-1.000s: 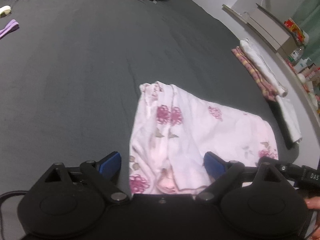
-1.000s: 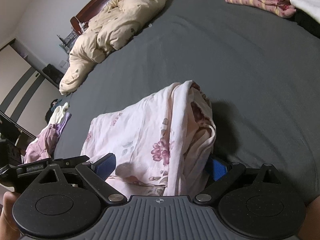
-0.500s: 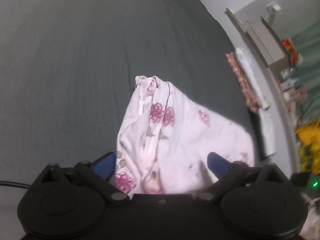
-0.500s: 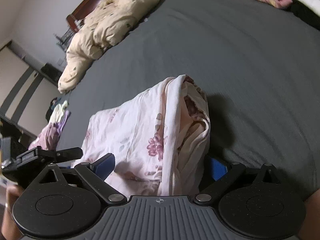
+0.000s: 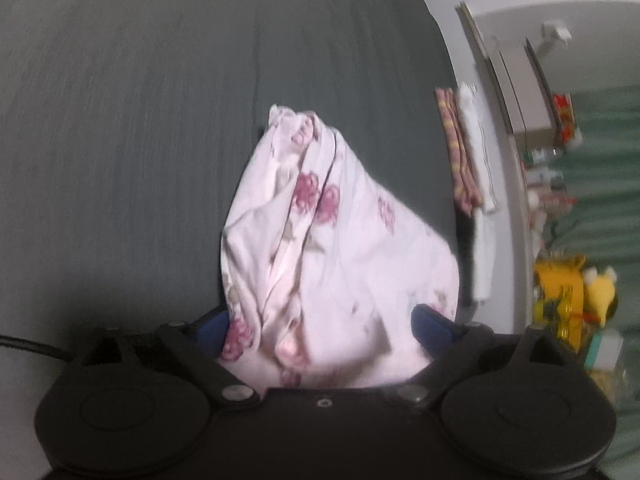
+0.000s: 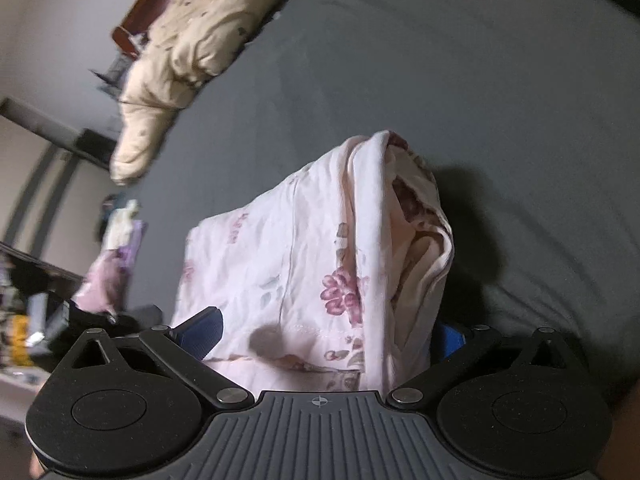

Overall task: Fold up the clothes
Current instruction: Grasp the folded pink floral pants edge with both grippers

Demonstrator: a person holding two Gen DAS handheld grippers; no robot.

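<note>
Right now both tools, left tool (image 5: 318, 326) released and right tool (image 6: 326, 334) opening, straddle the pink floral cotton garment (image 6: 316, 264) on the grey bed (image 6: 460, 92); closing could snag stacked layers and undo the fold.

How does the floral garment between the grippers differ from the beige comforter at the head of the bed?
The floral garment is pale pink with magenta flowers; the beige comforter is plainer tan. The garment is thin and partly folded mid-bed; the comforter is puffy, bunched along the edge. Both lie on the grey sheet.
</note>
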